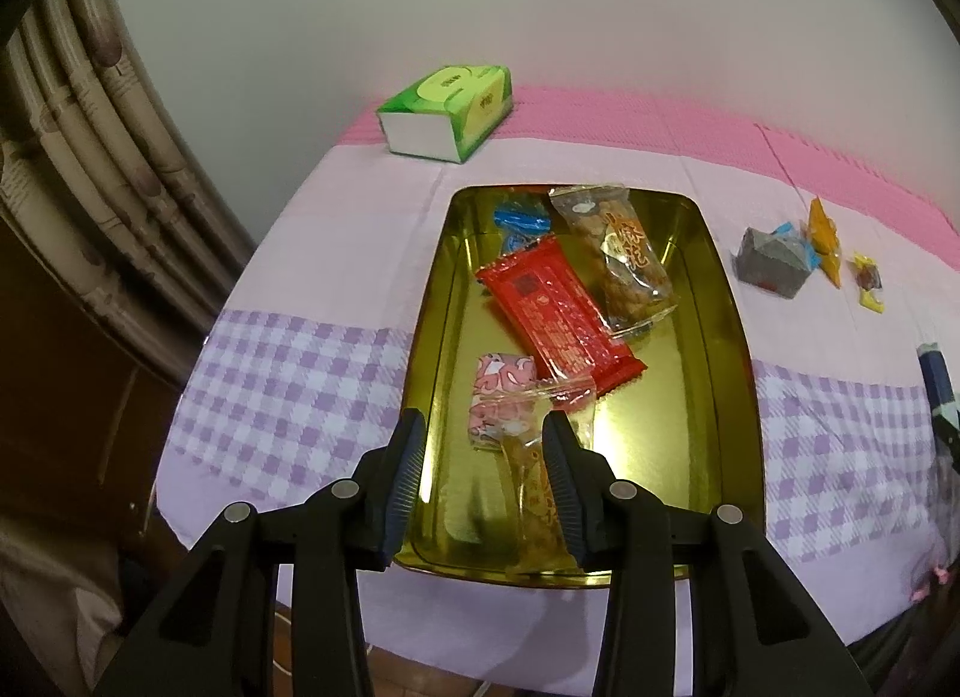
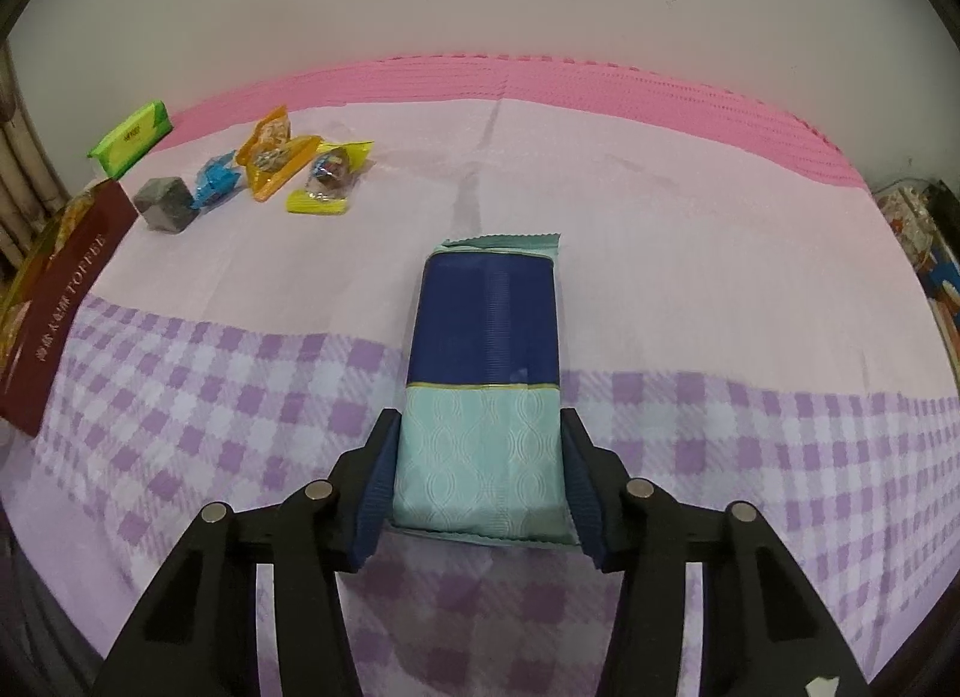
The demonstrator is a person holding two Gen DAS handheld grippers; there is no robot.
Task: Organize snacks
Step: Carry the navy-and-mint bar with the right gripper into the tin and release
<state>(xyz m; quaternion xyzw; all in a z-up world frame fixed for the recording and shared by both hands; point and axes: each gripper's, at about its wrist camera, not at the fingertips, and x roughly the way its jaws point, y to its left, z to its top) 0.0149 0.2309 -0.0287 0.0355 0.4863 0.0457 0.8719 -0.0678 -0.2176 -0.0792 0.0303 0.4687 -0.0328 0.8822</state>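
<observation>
A gold tin tray [image 1: 729,373] holds a red packet [image 1: 558,316], a clear packet of brown snacks [image 1: 627,256], a blue candy [image 1: 522,220], a pink packet [image 1: 501,400] and a long clear snack stick [image 1: 537,502]. My left gripper [image 1: 483,433] is open above the tray's near end, over the pink packet and the stick. My right gripper [image 2: 480,442] has its pads [image 2: 378,475] against both sides of a navy and mint snack pack [image 2: 486,361] that lies on the cloth. Loose snacks lie apart: a grey one [image 2: 162,203], a blue one [image 2: 217,181], orange packets [image 2: 273,156] and a yellow candy [image 2: 329,178].
A green tissue pack [image 1: 450,111] sits at the back left of the table, also in the right wrist view [image 2: 129,137]. The tin's dark red side [image 2: 57,301] shows at the left. A curtain [image 1: 90,156] hangs left. Boxes [image 2: 927,253] stand at the far right.
</observation>
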